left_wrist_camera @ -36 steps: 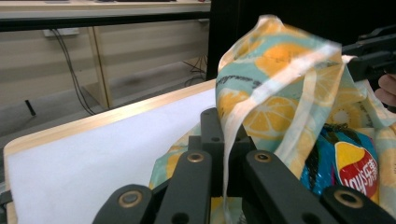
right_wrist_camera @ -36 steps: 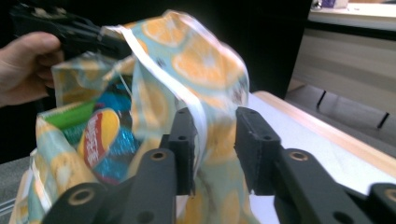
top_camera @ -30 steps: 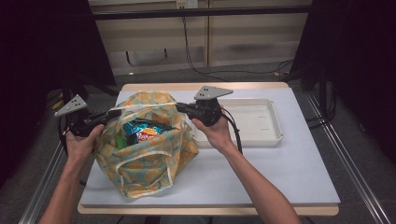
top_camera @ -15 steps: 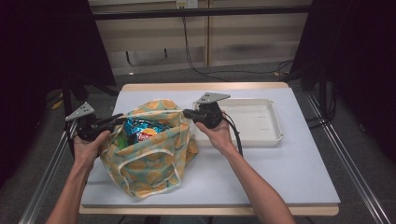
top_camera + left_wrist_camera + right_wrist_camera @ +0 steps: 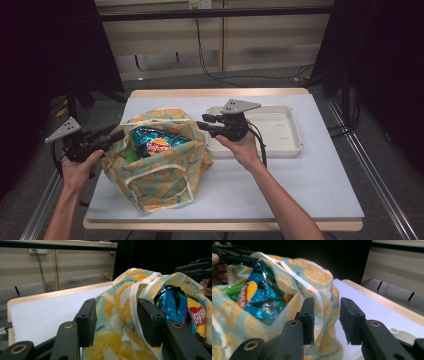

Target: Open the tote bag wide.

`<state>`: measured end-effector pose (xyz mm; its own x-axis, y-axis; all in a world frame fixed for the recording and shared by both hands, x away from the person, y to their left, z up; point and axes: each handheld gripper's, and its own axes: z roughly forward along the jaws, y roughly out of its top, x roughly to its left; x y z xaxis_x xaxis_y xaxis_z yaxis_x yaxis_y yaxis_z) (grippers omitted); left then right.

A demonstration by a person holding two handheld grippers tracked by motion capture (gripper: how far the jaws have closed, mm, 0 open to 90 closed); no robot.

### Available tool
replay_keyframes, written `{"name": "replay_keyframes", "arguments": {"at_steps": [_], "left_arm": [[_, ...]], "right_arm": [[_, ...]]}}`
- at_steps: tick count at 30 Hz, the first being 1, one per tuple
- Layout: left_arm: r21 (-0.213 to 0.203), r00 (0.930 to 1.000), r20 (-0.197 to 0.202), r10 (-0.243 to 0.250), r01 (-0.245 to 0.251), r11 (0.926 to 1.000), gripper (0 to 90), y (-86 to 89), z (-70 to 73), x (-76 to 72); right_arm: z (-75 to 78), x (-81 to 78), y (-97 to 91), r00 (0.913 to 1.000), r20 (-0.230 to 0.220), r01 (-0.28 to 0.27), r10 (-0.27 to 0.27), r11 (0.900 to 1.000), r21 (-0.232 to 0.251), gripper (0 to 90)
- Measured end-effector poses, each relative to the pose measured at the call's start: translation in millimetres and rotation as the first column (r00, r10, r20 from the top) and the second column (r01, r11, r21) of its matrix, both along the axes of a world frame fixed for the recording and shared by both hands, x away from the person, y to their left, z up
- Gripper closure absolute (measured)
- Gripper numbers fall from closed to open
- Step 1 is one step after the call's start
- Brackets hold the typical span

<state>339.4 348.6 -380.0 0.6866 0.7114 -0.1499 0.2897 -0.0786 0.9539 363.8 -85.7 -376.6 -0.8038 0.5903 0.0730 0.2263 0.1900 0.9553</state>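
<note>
Your left gripper (image 5: pixel 113 320): jaws abt half apart, just been opening. Bag fabric (image 5: pixel 120 315) sits btwn them in the left gripper view; the white-trimmed rim runs close along the right-hand pad, but pads aren't pinching, so no grip. In the high view that gripper (image 5: pixel 112 136) points at the bag's left rim, level w/ the table.

Your right gripper (image 5: pixel 327 320): jaws narrower, roughly a third apart, also just been opening. A fold of the bag's rim lies by the left-hand pad; the gap itself looks over bare table. Not clamped on anything. In the high view it (image 5: pixel 205 126) is at the bag's right rim, pointing left.

Hands: left hand (image 5: pixel 80 165) comes in from the bottom left, forearm straight up the table's left edge. Right hand (image 5: pixel 245 147) comes in from bottom centre, forearm angled, knuckles just in front of the white tray (image 5: pixel 290 130).

Bag (image 5: pixel 160 160): cloth tote, teal w/ orange-slice print, white trim, on the white table (image 5: pixel 310 185) left of centre, mouth gaping upward. Inside: blue Lay's chip packet (image 5: pixel 155 142), shiny & crumpled, plus sth green (image 5: pixel 131 152) at its left, can't tell what. Tray is just right of the bag.
</note>
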Motion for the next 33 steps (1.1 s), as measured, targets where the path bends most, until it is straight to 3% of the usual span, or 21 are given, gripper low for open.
{"name": "replay_keyframes", "arguments": {"at_steps": [5, 10, 13, 17, 20, 21, 24, 28, 31, 32, 33], "left_arm": [[0.006, 0.9997, 0.025, -0.003, 0.003, 1.0, 52.8, 2.0, 6.1, -12.6], [-0.007, 0.9988, 0.045, -0.021, 0.021, 0.9997, 51.2, 5.1, 14.2, -22.3], [-0.014, 0.999, 0.044, 0.0, 0.0, 0.9999, 49.8, 8.5, 16.7, -27.2], [-0.015, 0.9983, 0.054, -0.024, 0.025, 0.9996, 49.4, 13.1, 16.4, -35.9], [0.004, 0.9955, 0.08, -0.052, 0.052, 0.9986, 58.9, 13.8, 14.0, -47.3], [-0.007, 0.9947, 0.082, -0.063, 0.064, 0.9979, 61.5, 13.2, 13.2, -49.7], [0.001, 0.9926, 0.091, -0.08, 0.08, 0.9968, 63.8, 12.7, 11.6, -56.0], [0.081, 0.9959, 0.05, -0.076, 0.072, 0.9941, 43.3, 1.8, 4.8, -49.5], [0.101, 0.9985, 0.027, -0.048, 0.046, 0.9939, 40.8, -2.4, -1.9, -37.0], [0.12, 0.9994, 0.029, -0.02, 0.017, 0.9927, 41.5, -3.3, -3.2, -32.9], [0.138, 0.9995, 0.019, -0.023, 0.021, 0.9903, 44.5, -4.6, -5.1, -27.0]], "right_arm": [[10.7, -12.3, -3.7, 0.9997, 0.008, -0.021, 0.021, 0.9992, 0.034, 64.1], [19.4, -23.1, 11.4, 0.9969, 0.036, -0.07, 0.07, 0.9975, 0.01, 57.9], [23.3, -21.5, 21.3, 0.9952, 0.037, -0.091, 0.091, 0.9959, -0.002, 56.3], [22.4, -13.9, 31.2, 0.9952, 0.025, -0.094, 0.095, 0.9953, -0.02, 55.5], [21.5, -8.7, 38.8, 0.9956, 0.026, -0.089, 0.09, 0.9953, -0.038, 54.9], [21.7, -6.3, 41.8, 0.9961, 0.028, -0.082, 0.084, 0.9954, -0.05, 55.4], [21.0, 0.5, 47.5, 0.9965, 0.016, -0.082, 0.082, 0.9954, -0.05, 63.7], [18.3, 7.5, 52.2, 0.9972, 0.015, -0.073, 0.074, 0.9956, -0.06, 90.0], [17.8, 15.7, 51.8, 0.999, 0.006, -0.043, 0.044, 0.9982, -0.042, 90.0], [17.9, 18.5, 51.8, 0.9994, 0.006, -0.034, 0.034, 0.9985, -0.043, 90.0], [18.1, 21.1, 51.9, 0.9996, 0.006, -0.026, 0.026, 0.9985, -0.049, 90.0]]}}
